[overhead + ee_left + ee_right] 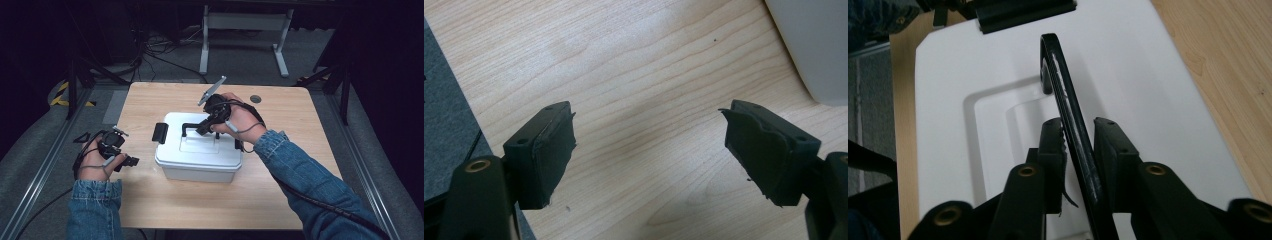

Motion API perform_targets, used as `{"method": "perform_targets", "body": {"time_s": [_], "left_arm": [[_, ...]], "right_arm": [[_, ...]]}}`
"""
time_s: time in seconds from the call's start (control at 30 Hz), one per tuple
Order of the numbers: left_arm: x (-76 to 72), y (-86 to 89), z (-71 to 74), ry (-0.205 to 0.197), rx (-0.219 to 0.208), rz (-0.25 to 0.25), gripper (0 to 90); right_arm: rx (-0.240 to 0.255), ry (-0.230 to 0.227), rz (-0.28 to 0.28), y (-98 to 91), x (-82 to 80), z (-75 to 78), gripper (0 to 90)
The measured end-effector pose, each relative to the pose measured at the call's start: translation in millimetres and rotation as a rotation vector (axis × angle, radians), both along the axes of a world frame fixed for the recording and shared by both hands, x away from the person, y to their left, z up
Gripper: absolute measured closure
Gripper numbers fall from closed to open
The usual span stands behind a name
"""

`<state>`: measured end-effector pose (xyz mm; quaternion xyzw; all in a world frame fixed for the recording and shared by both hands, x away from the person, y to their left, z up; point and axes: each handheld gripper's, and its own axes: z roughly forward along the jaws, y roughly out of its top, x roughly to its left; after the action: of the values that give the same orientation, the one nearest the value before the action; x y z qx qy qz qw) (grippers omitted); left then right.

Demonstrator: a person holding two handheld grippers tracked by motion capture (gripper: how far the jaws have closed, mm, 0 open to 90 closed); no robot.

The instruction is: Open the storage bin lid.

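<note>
The white lidded storage box (199, 150) is sitting mid-counter (280, 200). The right claw (1079, 145) is gripping its raised black handle (1058, 80), rigid and thin, likely slippery. Left claw (649, 150) is idling wide beside the box.

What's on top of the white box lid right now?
On the white box lid a black handle stands raised over a shallow recess, with the right gripper closed around it. A black latch sits at the lid's left end. The closed lid hides the box's contents.

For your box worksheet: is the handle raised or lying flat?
Raised. The handle stands up from the lid, between the right claw's jaws.
</note>
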<state>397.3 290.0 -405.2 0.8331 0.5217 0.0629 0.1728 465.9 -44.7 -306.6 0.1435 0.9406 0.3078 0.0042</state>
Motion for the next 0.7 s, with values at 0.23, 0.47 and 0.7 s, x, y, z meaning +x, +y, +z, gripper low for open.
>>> {"method": "perform_targets", "body": {"time_s": [0.23,0.47,0.7], "left_arm": [[-3.0,2.0,0.2,0.0,0.004,0.0,20.7],[-5.8,4.6,-0.1,-0.001,0.004,0.004,20.7],[-7.5,7.2,-1.5,0.0,0.0,0.016,20.8]], "right_arm": [[-0.019,-0.035,0.083,2.5,-2.4,1.1,81.7],[-0.025,-0.046,0.106,3.3,-3.0,2.9,82.5],[-0.002,-0.057,0.122,3.4,-2.8,10.8,82.7]]}}
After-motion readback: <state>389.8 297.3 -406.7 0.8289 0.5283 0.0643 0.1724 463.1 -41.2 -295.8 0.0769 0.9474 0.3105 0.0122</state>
